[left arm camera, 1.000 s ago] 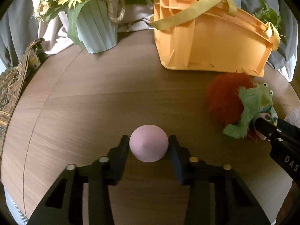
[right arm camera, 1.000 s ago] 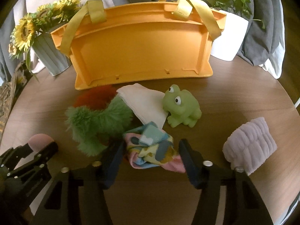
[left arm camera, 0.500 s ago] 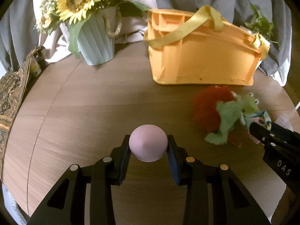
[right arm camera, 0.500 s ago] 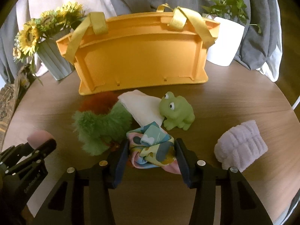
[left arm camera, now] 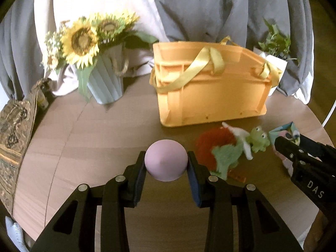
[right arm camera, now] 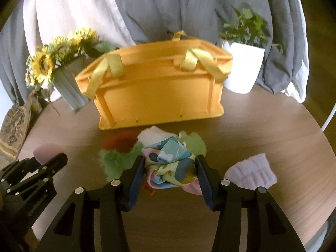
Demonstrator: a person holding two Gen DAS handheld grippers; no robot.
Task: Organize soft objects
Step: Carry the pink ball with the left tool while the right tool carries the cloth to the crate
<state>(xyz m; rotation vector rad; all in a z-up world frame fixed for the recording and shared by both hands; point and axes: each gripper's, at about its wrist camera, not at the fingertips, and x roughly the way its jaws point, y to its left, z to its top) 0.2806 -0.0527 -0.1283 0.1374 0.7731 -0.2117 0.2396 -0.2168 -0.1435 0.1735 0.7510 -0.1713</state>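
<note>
Soft pink ball [left arm camera: 166,159] clamped in left gripper [left arm camera: 166,168]; patterned cloth bundle [right arm camera: 170,166] clamped in right gripper [right arm camera: 170,171], both above round wooden table [left arm camera: 94,130]. Orange basket [right arm camera: 155,92] behind; grey curtains [right arm camera: 178,6], sunflower vase [left arm camera: 105,84] beyond.

Both wrist cameras look along their jaws, sharing the orange basket [left arm camera: 212,90] ahead.

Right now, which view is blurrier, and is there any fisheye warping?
Right wrist view: motion blur smears the frog and basket; only the right gripper and its cloth look sharp. Left wrist view: crisper, with the ball clear. Both bend the table edge and darken at the corners.
</note>
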